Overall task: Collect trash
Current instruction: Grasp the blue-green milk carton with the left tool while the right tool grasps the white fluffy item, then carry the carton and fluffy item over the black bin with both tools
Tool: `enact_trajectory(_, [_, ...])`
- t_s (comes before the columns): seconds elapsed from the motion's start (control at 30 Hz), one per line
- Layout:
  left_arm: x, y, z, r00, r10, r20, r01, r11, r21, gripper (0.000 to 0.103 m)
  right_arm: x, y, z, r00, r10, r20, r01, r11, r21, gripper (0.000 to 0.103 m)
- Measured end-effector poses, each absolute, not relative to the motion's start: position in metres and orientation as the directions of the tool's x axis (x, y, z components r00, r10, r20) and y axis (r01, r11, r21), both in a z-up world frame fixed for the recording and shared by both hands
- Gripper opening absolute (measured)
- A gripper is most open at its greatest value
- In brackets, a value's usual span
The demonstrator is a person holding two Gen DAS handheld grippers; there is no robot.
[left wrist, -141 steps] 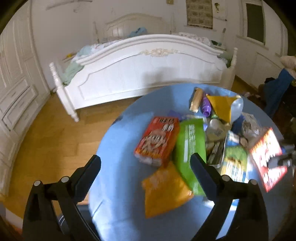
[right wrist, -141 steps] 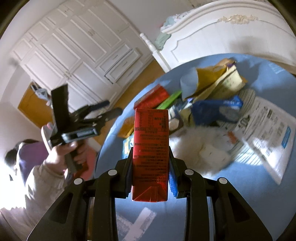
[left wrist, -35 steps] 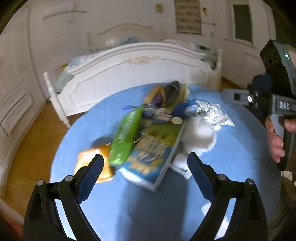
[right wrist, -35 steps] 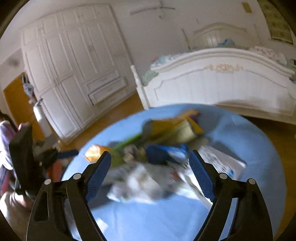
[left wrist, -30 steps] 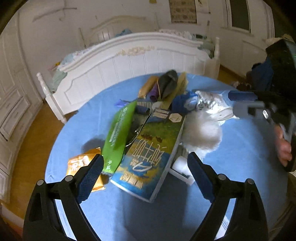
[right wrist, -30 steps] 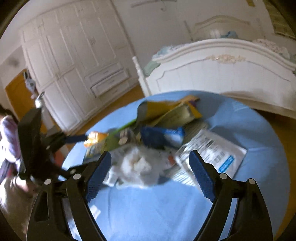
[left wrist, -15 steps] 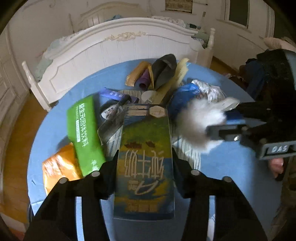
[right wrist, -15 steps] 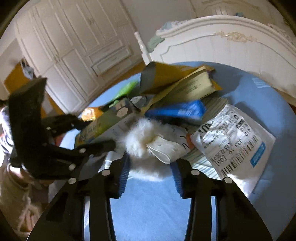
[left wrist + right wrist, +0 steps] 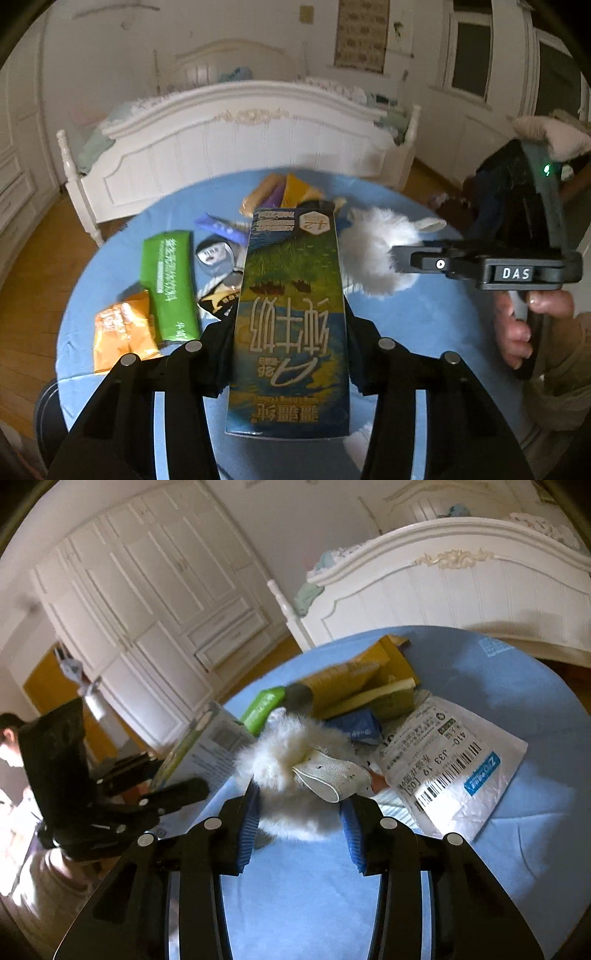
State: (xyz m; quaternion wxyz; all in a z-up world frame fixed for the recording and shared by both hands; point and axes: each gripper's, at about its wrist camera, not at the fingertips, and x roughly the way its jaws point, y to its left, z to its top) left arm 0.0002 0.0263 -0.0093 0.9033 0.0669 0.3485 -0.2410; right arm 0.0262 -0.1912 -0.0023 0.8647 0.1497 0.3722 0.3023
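Observation:
My left gripper (image 9: 290, 354) is shut on a tall blue-green milk carton (image 9: 291, 317) and holds it above the round blue table (image 9: 424, 325). My right gripper (image 9: 301, 825) is shut on a white fluffy item (image 9: 291, 771) with a white fabric part, lifted just off the table (image 9: 517, 867). The fluffy item also shows in the left wrist view (image 9: 373, 251), held by the right gripper (image 9: 397, 258). The carton also shows in the right wrist view (image 9: 207, 746).
On the table lie a green packet (image 9: 168, 284), an orange snack bag (image 9: 120, 332), a blue wrapper (image 9: 221, 229), yellow packets (image 9: 354, 683), a blue pouch (image 9: 360, 725) and a white mailer bag (image 9: 450, 768). A white bed (image 9: 229, 144) stands behind; wardrobes (image 9: 147, 602) at left.
My left gripper shut on the milk carton and lifted it. My right gripper shut on the white fluffy item and raised it. Earlier, the right gripper let go of a red carton.

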Motion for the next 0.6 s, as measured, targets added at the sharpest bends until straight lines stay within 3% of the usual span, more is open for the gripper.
enact_trajectory(0.3, [-0.022,0.069,0.010,0.728,-0.347,-0.591,0.351,0.929,-0.113,0.047,0.015,-0.183,0.026,0.549,0.659,-0.515,-0.454,0.752,0.478,0.041])
enact_trajectory(0.6, [-0.048,0.150,0.011,0.792,-0.223,-0.568,0.142,0.973,-0.184,0.047,0.010,-0.130,0.055,0.467,0.752,-0.465,-0.573,0.658,0.489,0.041])
